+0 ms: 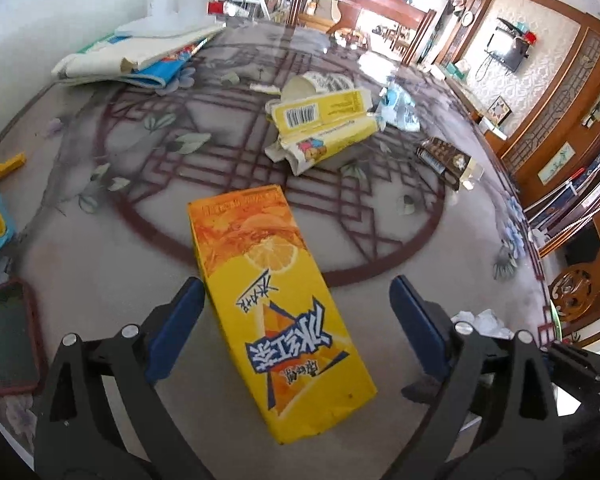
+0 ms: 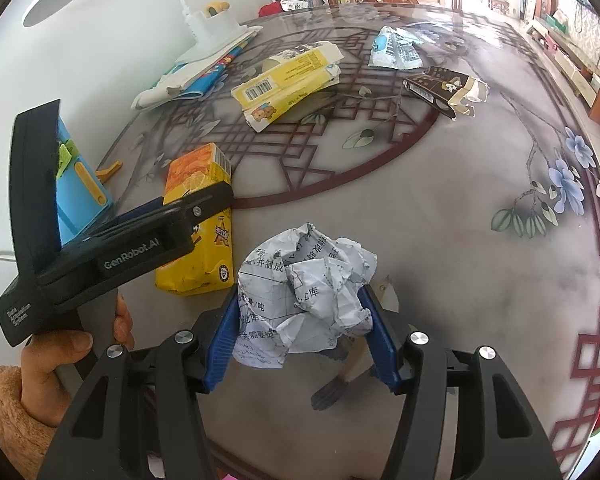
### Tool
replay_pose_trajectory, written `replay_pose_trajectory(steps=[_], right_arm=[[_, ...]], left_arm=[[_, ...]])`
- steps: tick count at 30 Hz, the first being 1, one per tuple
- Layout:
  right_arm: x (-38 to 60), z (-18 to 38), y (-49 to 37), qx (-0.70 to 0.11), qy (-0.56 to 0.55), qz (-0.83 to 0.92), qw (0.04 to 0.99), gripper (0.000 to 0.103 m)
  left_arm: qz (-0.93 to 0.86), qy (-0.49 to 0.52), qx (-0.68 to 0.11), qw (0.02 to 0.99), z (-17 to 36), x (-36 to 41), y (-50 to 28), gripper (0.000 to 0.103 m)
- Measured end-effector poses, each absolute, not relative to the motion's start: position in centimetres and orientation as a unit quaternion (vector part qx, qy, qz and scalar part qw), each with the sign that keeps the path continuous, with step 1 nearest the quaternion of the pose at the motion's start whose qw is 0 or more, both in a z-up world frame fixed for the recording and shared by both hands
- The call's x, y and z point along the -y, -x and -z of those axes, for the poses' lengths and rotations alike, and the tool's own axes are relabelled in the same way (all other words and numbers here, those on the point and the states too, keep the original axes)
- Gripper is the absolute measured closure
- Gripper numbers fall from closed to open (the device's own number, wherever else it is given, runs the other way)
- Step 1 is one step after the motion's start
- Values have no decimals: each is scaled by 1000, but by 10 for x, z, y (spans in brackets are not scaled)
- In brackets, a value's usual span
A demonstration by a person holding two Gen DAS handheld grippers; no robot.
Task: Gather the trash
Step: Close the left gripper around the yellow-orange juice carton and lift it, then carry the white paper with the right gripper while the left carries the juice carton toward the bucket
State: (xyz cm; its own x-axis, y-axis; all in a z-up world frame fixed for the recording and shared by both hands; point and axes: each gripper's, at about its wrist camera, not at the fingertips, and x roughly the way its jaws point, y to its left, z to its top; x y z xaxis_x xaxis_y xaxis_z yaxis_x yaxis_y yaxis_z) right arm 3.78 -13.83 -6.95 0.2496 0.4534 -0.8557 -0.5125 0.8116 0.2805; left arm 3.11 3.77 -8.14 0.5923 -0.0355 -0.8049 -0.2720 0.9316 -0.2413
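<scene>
A yellow-orange drink carton [image 1: 278,300] lies flat on the patterned table. My left gripper [image 1: 296,300] is open, one blue finger on each side of the carton, not pressing it; the carton also shows in the right wrist view [image 2: 198,232] under the left gripper's body. My right gripper [image 2: 300,312] is shut on a crumpled ball of printed paper [image 2: 304,284]. Further back lie a torn yellow box [image 1: 320,128], a dark brown packet [image 1: 446,160] and a crumpled blue-white wrapper [image 1: 396,106]. These show too in the right wrist view: box [image 2: 286,80], packet [image 2: 440,86], wrapper [image 2: 394,48].
A phone in a red case [image 1: 6,336] lies at the left edge. A blue and yellow object [image 2: 80,184] stands left. A white lamp base [image 1: 168,12] sits on folded booklets [image 1: 140,60] at the back left. The table edge [image 1: 540,264] runs along the right.
</scene>
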Motion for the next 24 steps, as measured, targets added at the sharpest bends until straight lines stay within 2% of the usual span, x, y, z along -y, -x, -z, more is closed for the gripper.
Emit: replay_pose_trajectory(steps=[4, 6, 8, 13, 24], right_arm=[[139, 68, -37, -528, 30, -305, 792, 47], [139, 68, -37, -528, 29, -304, 792, 47], [139, 68, -37, -528, 29, -304, 793, 47], [142, 67, -37, -525, 28, -303, 795, 47], [169, 57, -47, -507, 9, -288, 812, 47]], left_arm=[[-74, 176, -462, 866, 86, -38, -33, 13], [-72, 175, -465, 865, 87, -38, -32, 18], [-76, 166, -468, 865, 87, -37, -31, 35], [-59, 171, -464, 867, 86, -36, -30, 37], [-61, 87, -415, 904, 57, -13, -21, 37]])
